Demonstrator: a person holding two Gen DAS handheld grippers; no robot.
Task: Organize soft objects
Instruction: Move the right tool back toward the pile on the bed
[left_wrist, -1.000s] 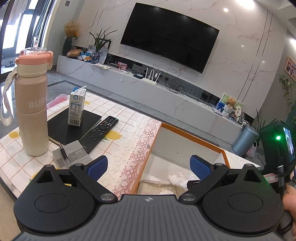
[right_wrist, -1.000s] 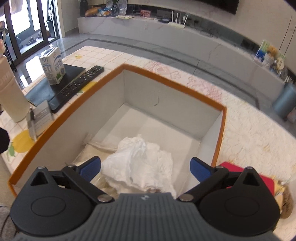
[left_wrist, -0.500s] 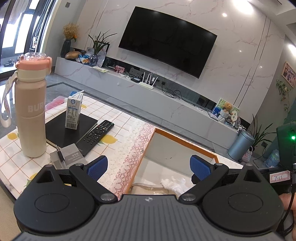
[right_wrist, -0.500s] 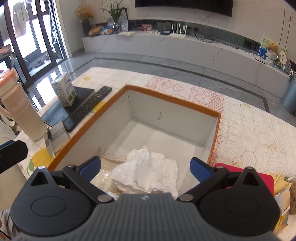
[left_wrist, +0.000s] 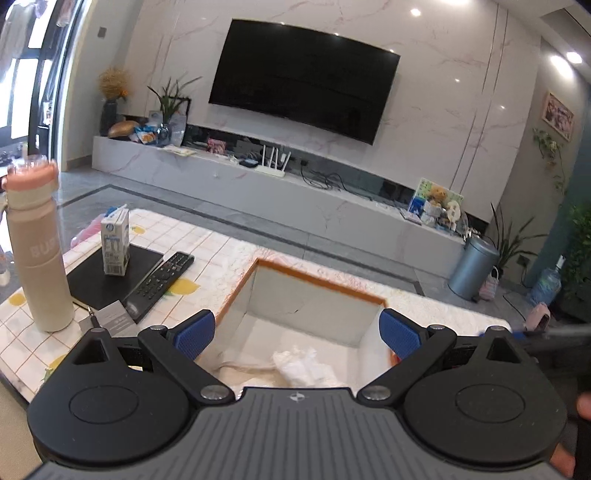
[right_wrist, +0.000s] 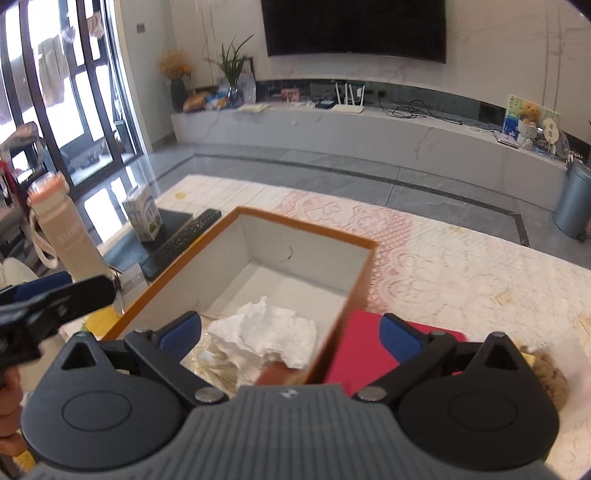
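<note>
A: What do the soft things look like from your feeds?

B: On my left wrist view I see a crumpled white tissue (left_wrist: 301, 363) lying in the near end of the orange-rimmed box (left_wrist: 317, 282), with a pale cream, folded soft item (left_wrist: 243, 369) touching it on the left. The right wrist view shows the same tissue (right_wrist: 267, 334) more clearly: wrinkled, puffed up, resting partly on top of the cream item (right_wrist: 218, 363).

A: Where do they sit relative to each hand-held gripper?

B: My left hand-held gripper (left_wrist: 295, 334) hangs above the box's near end, blue pads spread wide, nothing between them; the tissue is just below and between the fingers. My right hand-held gripper (right_wrist: 290, 332) is released too, also empty. The tissue lies between its fingers, nearer the left pad, and the box's right wall crosses the gap. A red flat item (right_wrist: 364, 349) lies on the surface just outside that wall, under the right finger, with a brown fuzzy thing (right_wrist: 550, 376) further right.

A: And the poses?

B: Both point forward and tilted down over the lace-covered surface (right_wrist: 461, 266). The left hand-held gripper shows at the left edge of my right view, beside the pink bottle (right_wrist: 64, 229).
</note>
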